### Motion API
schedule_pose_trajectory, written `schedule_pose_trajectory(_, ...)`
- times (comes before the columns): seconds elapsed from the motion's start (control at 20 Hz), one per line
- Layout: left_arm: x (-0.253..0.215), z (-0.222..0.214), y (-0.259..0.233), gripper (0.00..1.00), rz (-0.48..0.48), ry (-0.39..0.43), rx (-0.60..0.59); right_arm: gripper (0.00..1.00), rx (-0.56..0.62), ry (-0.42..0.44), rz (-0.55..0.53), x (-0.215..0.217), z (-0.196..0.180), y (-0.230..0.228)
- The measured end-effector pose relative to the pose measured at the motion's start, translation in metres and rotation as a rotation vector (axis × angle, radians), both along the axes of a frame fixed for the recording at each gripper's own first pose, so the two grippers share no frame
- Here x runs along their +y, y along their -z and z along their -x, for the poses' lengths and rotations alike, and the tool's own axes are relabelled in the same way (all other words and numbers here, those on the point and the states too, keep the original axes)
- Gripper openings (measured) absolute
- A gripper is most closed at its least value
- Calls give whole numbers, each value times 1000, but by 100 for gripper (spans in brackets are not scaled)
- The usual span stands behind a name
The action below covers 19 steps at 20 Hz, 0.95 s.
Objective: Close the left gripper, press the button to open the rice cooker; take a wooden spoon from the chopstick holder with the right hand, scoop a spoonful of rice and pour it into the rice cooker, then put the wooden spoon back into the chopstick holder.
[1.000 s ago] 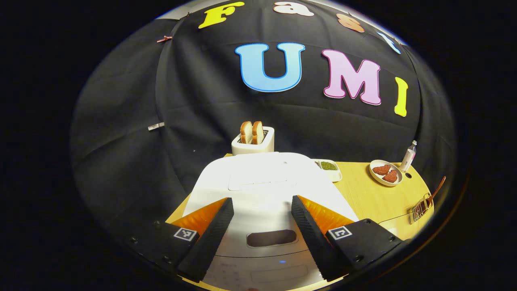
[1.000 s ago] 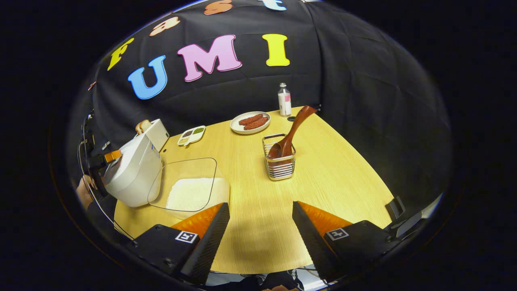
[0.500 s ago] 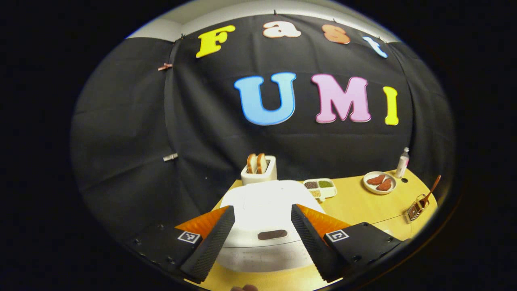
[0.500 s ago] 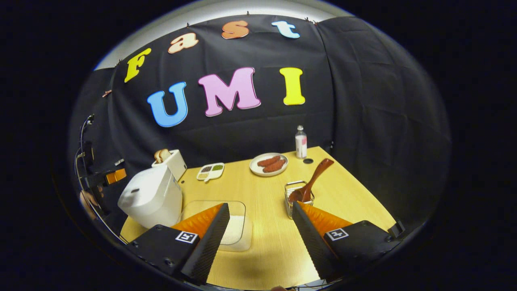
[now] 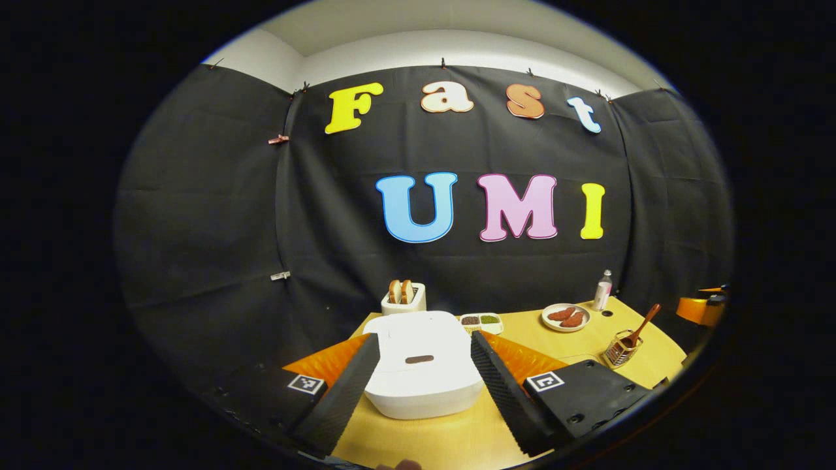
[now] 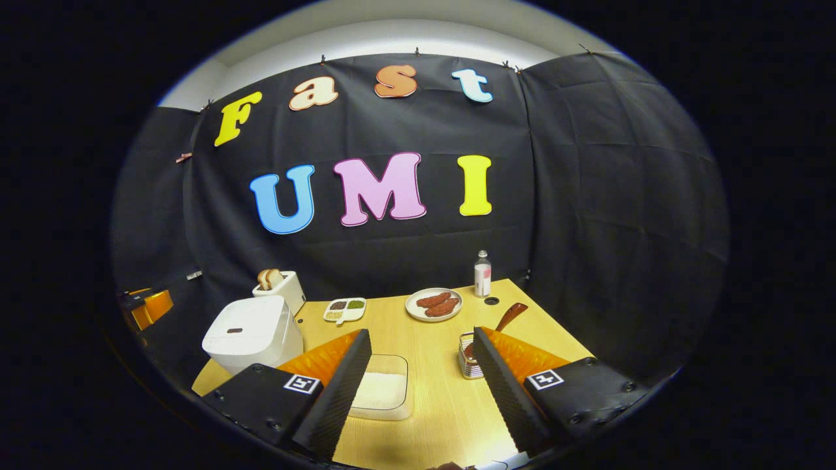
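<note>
The white rice cooker [image 5: 423,362] stands shut at the table's near left, its dark lid button [image 5: 419,359] facing up; it also shows in the right gripper view [image 6: 251,333]. My left gripper [image 5: 423,385] is open and hangs back from the cooker, its fingers framing it without touching. A wooden spoon [image 5: 643,324] leans in the wire chopstick holder [image 5: 620,352]. My right gripper [image 6: 421,385] is open above the table's near edge, with the clear container of rice [image 6: 382,391] between its fingers and the holder [image 6: 469,356] with the spoon [image 6: 509,315] just behind its right finger.
A toaster with bread [image 5: 403,297] stands behind the cooker. A small divided dish of beans [image 5: 480,321], a plate with reddish food [image 5: 565,316] and a bottle [image 5: 602,290] line the table's far side. The other gripper's body shows at each view's edge [image 5: 702,308] [image 6: 147,305].
Both grippers have drawn back and up from the table, so the cooker, rice container and holder look smaller and farther. Both stay open; nothing on the table has moved.
</note>
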<state>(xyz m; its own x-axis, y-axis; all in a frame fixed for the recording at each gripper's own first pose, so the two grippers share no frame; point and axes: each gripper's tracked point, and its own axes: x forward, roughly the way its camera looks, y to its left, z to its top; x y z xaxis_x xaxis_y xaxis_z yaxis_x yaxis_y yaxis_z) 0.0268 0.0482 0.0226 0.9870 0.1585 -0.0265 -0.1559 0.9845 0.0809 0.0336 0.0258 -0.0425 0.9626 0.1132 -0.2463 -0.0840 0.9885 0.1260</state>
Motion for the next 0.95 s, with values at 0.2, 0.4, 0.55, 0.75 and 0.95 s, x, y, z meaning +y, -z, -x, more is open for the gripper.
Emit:
schedule_pose_trajectory(0.2,-2,24,3,96,43,48,-11,99,-48,43,45,-8,21,-16)
schedule_pose_trajectory(0.4,-2,24,0,96,61,79,-19,98,-53,55,68,-5,28,-17)
schedule_pose_trajectory(0.55,-3,21,-5,98,75,99,-26,99,-50,62,64,-7,26,-16)
schedule_pose_trajectory(0.75,-7,17,-5,98,80,131,-24,99,-38,71,68,-10,22,-13)
schedule_pose_trajectory(0.95,-18,11,1,97,97,182,-13,99,-32,78,65,-9,17,-14)
